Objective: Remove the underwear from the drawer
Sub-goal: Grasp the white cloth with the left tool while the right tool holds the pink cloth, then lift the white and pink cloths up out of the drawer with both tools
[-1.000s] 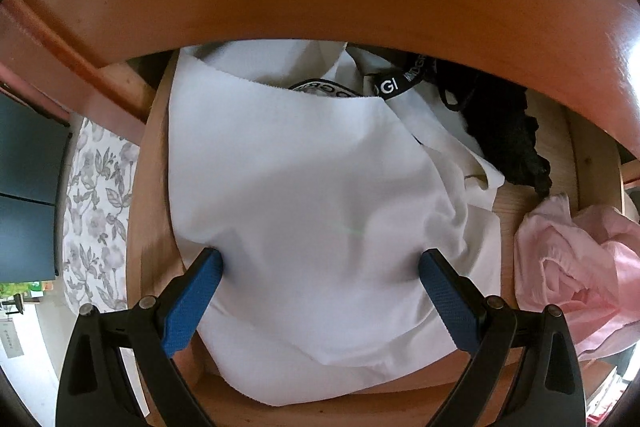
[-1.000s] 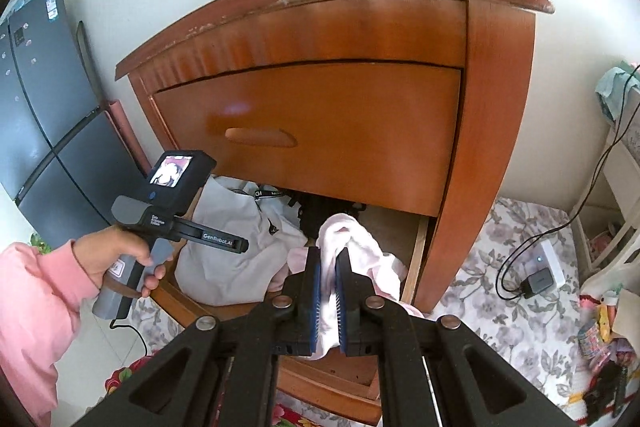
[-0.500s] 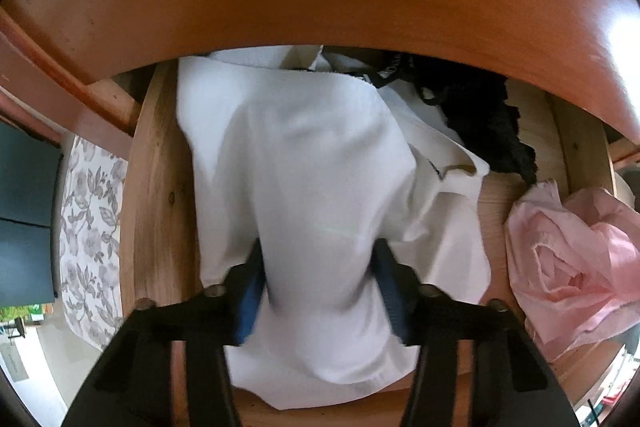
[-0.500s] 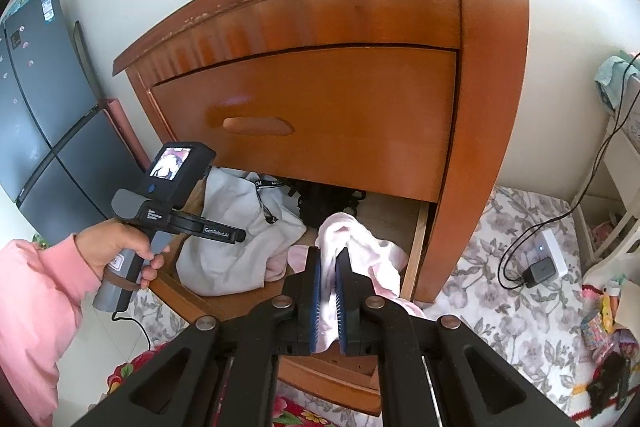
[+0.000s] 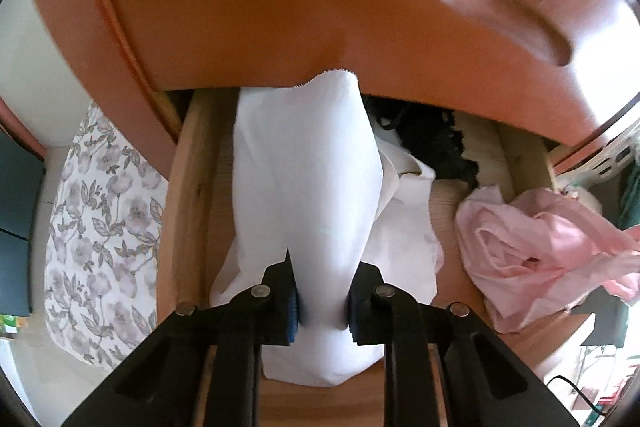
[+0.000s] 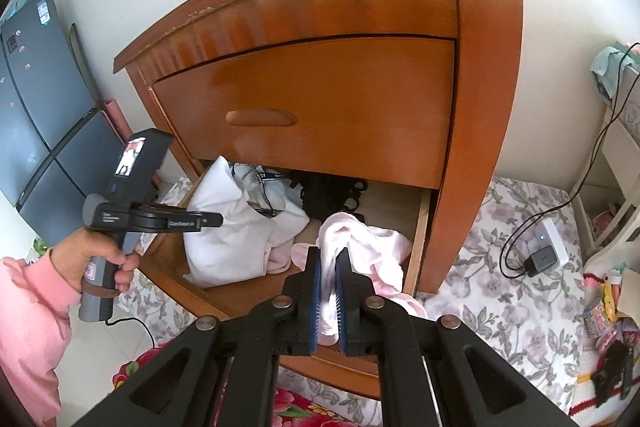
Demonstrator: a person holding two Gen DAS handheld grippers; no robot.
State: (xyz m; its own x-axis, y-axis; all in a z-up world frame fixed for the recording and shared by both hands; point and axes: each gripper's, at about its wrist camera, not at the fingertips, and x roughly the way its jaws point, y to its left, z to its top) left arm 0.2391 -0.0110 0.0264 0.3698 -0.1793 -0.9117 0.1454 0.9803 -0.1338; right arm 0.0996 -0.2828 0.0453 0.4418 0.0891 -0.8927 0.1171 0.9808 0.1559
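Where the left tongs (image 5: 320,301) stood spread wide over the white garment (image 5: 308,195) a second ago, their jaws are now closing with a gathered fold of that cloth between them, the blue pads pressing it on both sides. The garment, formerly lying flat and broad across the left part of the drawer (image 5: 188,187), is now drawn up into a tall narrow ridge; its upper hem overlaps the closed drawer front above. Its lower edge lies at the drawer's front edge. In the right wrist view the same garment (image 6: 232,227) stands peaked at the drawer's left side, beside the left tongs (image 6: 208,219), held by a hand (image 6: 92,259) in a pink sleeve.

The right tongs (image 6: 328,291) are unchanged: pressed together, pinching a fold of the pink garment (image 6: 360,247), which lies at the drawer's front right corner with part draped over the front edge. A black lace item (image 5: 436,147) lies toward the back of the drawer, between the white and pink garments, partly under the closed drawer front. It has not shifted. The drawer itself (image 6: 420,227) stands pulled out from the cabinet (image 6: 480,107).
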